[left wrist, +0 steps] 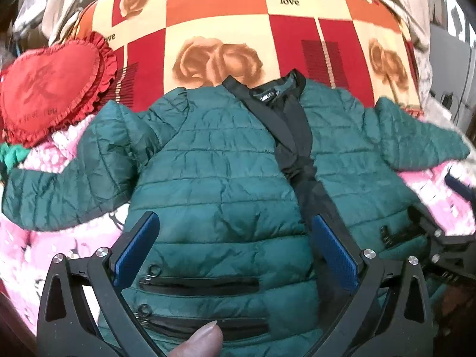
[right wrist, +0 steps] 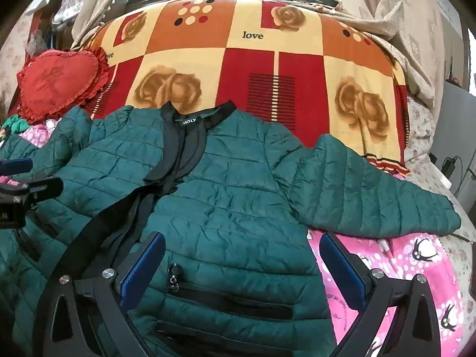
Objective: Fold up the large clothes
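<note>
Looking down, I see the green jacket [right wrist: 226, 184] flat on the bed [right wrist: 386, 261], collar toward frame top. Both tongs, left [left wrist: 235, 253] and right [right wrist: 242, 270], gape empty; the right sleeve [right wrist: 372, 190] stretches toward right frame edge, nearest my right tongs.

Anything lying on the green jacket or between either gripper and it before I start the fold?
Nothing visible does. The green jacket lies spread face up, sleeves out, with the left gripper and right gripper open directly over its lower front. The heart pillow sits clear.
</note>
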`<control>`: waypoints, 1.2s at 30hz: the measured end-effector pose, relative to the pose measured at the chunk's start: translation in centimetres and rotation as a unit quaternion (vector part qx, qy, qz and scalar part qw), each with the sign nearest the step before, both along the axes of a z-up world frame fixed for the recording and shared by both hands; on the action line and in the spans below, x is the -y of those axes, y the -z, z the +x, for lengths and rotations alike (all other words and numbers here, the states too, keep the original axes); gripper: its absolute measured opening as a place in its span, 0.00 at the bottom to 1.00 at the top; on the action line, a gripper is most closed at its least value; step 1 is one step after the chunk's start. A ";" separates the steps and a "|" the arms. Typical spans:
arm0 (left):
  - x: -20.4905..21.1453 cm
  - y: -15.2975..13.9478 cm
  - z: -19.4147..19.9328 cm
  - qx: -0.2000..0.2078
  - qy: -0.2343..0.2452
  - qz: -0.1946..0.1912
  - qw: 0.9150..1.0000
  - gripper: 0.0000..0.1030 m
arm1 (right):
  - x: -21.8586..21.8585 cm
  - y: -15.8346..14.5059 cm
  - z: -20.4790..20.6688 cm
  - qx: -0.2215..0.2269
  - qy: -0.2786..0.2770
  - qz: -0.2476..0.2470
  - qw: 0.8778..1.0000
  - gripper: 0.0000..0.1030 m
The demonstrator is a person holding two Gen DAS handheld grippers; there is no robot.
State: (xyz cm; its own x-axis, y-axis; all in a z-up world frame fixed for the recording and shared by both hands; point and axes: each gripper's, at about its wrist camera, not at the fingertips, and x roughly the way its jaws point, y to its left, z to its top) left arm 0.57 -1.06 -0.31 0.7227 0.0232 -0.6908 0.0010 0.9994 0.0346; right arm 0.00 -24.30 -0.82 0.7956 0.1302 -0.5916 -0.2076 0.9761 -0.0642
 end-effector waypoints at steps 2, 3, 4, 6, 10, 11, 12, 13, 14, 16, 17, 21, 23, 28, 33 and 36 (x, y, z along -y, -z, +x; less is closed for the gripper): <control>-0.1 0.2 0.1 -0.014 0.003 -0.004 1.000 1.00 | 0.2 0.1 0.1 -0.005 0.005 0.008 1.000 1.00; -0.3 0.4 0.1 -0.020 0.005 -0.016 1.000 1.00 | 0.3 0.1 0.1 -0.008 0.007 0.012 1.000 1.00; -0.5 0.5 0.1 -0.026 0.005 -0.025 0.999 1.00 | 0.4 0.2 0.2 -0.011 0.010 0.014 1.000 1.00; -0.6 0.8 0.2 -0.033 0.002 -0.024 0.999 1.00 | 0.4 0.1 0.4 -0.014 0.014 0.014 1.000 1.00; -0.5 1.5 0.2 -0.047 0.017 -0.039 0.998 1.00 | 0.5 0.2 0.5 -0.020 0.017 0.017 1.000 1.00; -0.6 1.7 0.2 -0.052 0.019 -0.053 0.997 1.00 | 0.6 0.2 0.5 -0.021 0.018 0.018 0.999 1.00; -0.6 1.7 0.3 -0.054 0.020 -0.063 0.996 1.00 | 0.6 0.2 0.5 -0.021 0.018 0.018 0.999 1.00; -0.7 1.8 0.3 -0.057 0.018 -0.069 0.996 1.00 | 0.7 0.3 0.5 -0.020 0.019 0.020 0.999 1.00; -0.8 1.8 0.3 -0.057 0.014 -0.070 0.996 1.00 | 0.8 0.2 0.4 -0.019 0.020 0.021 0.999 1.00; -1.0 1.6 0.3 -0.050 0.007 -0.076 0.996 1.00 | 0.9 0.2 0.5 -0.019 0.021 0.022 0.999 1.00; -1.2 1.5 0.3 -0.046 0.003 -0.082 0.996 1.00 | 0.9 0.2 0.5 -0.021 0.022 0.023 0.999 1.00; -1.9 1.1 -0.1 -0.029 -0.015 -0.095 0.995 1.00 | 0.9 0.3 0.7 -0.024 0.024 0.025 0.999 1.00; -1.8 0.9 -0.2 -0.017 -0.030 -0.082 0.996 1.00 | 0.9 0.3 0.7 -0.023 0.024 0.024 0.999 1.00; -1.7 0.5 -0.4 0.001 -0.038 -0.056 0.998 1.00 | 1.0 0.3 0.7 -0.024 0.024 0.024 0.999 1.00; -2.2 0.0 -0.6 0.022 -0.039 -0.067 0.997 1.00 | 1.0 0.4 0.8 -0.023 0.025 0.024 0.999 1.00; -2.2 -0.1 -0.8 0.028 -0.042 -0.063 0.997 1.00 | 1.0 0.3 0.8 -0.023 0.026 0.024 0.999 1.00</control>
State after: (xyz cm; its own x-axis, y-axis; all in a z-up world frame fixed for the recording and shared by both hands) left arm -0.18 1.17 -0.25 0.7595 0.0021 -0.6505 -0.0822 0.9923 -0.0928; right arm 0.79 -25.29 -1.16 0.7739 0.1192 -0.6220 -0.1587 0.9873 -0.0083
